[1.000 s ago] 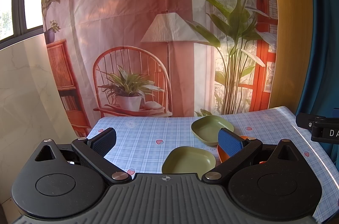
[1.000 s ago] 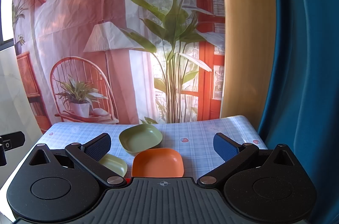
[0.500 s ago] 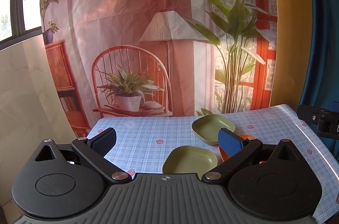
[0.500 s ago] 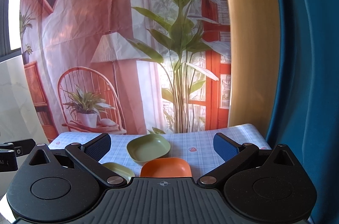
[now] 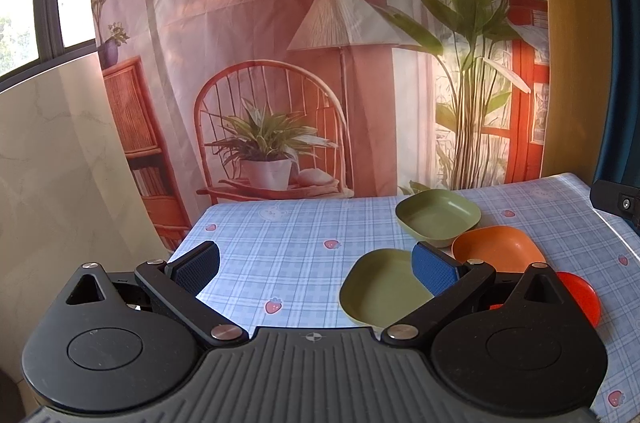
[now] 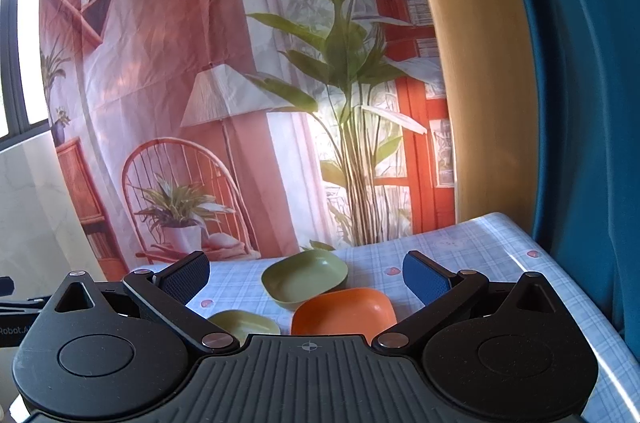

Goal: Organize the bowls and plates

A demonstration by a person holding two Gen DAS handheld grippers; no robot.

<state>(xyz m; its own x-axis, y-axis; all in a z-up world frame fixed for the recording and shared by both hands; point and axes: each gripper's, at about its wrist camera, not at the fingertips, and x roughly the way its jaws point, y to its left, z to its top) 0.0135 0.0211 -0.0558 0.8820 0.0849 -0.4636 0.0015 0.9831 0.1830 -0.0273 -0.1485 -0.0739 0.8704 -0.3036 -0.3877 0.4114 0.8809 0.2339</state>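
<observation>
Left claw [image 5: 314,269]: jaws spread wide, nothing held, hovering over the counter [image 5: 280,235] near its front-left part. Blue textured pads [image 5: 434,269], black linkage.

Left to right on the checked, strawberry-print cloth:
- olive plate [image 5: 380,293], nearest the left claw, toward the front edge. Shallow, rounded-square, matte. Its right side is hidden behind the claw's right finger.
- olive bowl [image 5: 438,217], toward the back edge. Deeper, same rounded-square outline, raised wall.
- orange bowl [image 5: 496,249], just in front of and to the right of the olive bowl; they look close to touching, can't confirm contact.
- red dish [image 5: 580,297], front right, mostly hidden behind the claw body. Plate or bowl, can't tell.

Right claw [image 6: 306,277]: also wide apart, empty, held above the front of the counter with the orange bowl [image 6: 344,309] roughly centred between its fingers.

Handling, my read: these look like light, stiff moulded plastic or fibre ware, not brittle, smooth matte finish so a bit slippery on the pads. Only sensible hold is a pinch across the rim wall, one pad inside and one outside. The plate's low lip gives little to bite on, so come in low and flat. Light pieces will likely skid on the glossy cloth if nudged sideways.

Nothing stacked yet; all four sit separately.
</observation>
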